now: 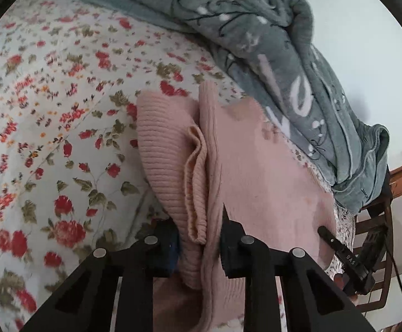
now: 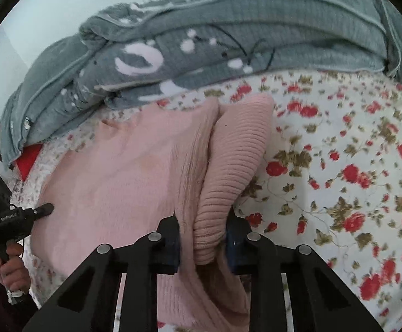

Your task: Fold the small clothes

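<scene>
A pink knit sweater (image 1: 256, 166) (image 2: 112, 166) lies on the flowered bedsheet (image 1: 48, 110), with a ribbed part (image 1: 162, 144) (image 2: 242, 149) folded onto its body. My left gripper (image 1: 198, 238) is shut on a bunched fold of the ribbed knit at the sweater's near edge. My right gripper (image 2: 203, 238) pinches a ribbed fold the same way. Each gripper also shows in the other's view: the right gripper (image 1: 324, 231) at the sweater's right edge, the left gripper (image 2: 46, 209) at its left edge, held by a hand (image 2: 10, 265).
A rumpled grey blanket (image 1: 256, 27) (image 2: 228, 27) with white patterns is heaped along the far side of the bed, just beyond the sweater. The flowered sheet (image 2: 353, 152) spreads wide beside the sweater. A dark wooden frame (image 1: 375, 221) stands past the bed's edge.
</scene>
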